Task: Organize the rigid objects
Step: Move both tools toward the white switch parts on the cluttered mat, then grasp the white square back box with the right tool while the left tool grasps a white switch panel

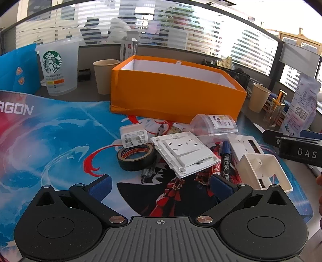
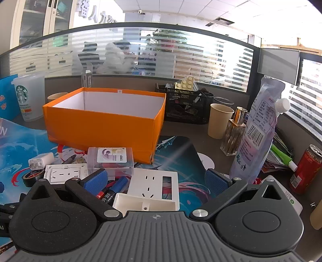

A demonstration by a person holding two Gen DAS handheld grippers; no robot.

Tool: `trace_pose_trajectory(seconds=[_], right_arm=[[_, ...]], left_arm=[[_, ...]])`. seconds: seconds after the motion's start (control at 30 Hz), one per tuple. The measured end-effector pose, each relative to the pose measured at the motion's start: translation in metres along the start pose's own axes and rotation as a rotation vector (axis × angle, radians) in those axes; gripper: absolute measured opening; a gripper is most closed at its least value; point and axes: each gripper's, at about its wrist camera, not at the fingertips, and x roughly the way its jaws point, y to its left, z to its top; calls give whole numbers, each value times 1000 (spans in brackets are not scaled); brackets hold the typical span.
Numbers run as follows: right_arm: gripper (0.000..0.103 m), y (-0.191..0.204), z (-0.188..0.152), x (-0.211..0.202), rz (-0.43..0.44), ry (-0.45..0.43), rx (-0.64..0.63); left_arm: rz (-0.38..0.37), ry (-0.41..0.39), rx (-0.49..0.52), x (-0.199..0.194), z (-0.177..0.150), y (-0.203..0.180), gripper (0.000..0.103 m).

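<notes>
**Both grippers poised over the clutter**

I hold my left gripper (image 1: pixel 161 188) and right gripper (image 2: pixel 156 180) low over the desk, blue ribbed fingers (image 1: pixel 100 186) spread wide, gripping nothing. Just ahead lie a glossy tape roll (image 1: pixel 136 158), white plastic socket plate (image 1: pixel 186 153), clear case (image 2: pixel 110 161); beyond, the empty orange cardboard box (image 2: pixel 104 123).

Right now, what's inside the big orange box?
Only white inner walls show inside the orange box. Its floor is hidden behind the front wall in both views, so I cannot tell whether anything lies at the bottom.

Daylit office: striped frosted glass partition (image 2: pixel 140 54) behind a grey desk (image 2: pixel 191 129), panelled ceiling (image 2: pixel 201 10).
</notes>
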Motion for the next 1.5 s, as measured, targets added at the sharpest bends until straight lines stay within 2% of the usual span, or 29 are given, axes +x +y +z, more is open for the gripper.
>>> trace_pose_trajectory(seconds=[0.23,0.4,0.57,0.67,0.8,0.93,1.03,1.13,1.2,1.37,1.5], right_arm=[[103,-4,0,4,2,9,10],[103,-14,-7,-1,82,-48,46],[103,-7,-19,-3,127,-5,9],[103,1,-31,-3,112,13,-40],[103,3,-52,-3,54,30,-84],[103,-4,-61,-5,43,-4,-38],[103,-3,-60,-12,3,-62,-77],[103,-4,-62,-9,68,-6,-63],[103,-3,-66,-6,85,9,-38],[103,-10,-70,3,106,15,34],[103,-21,-71,13,159,46,114]], left_arm=[[1,-1,7,8,6,-7,103],[17,7,14,20,8,-12,103],[25,18,28,33,11,-16,103],[38,31,30,43,13,-18,103],[78,-8,95,50,15,-28,103],[112,-83,216,54,16,-39,103],[94,-126,317,52,14,-44,103],[18,-46,345,59,16,-48,103],[-23,-41,354,60,13,-50,103],[-1,-76,449,72,5,-61,103],[-47,-108,420,77,11,-56,101]])
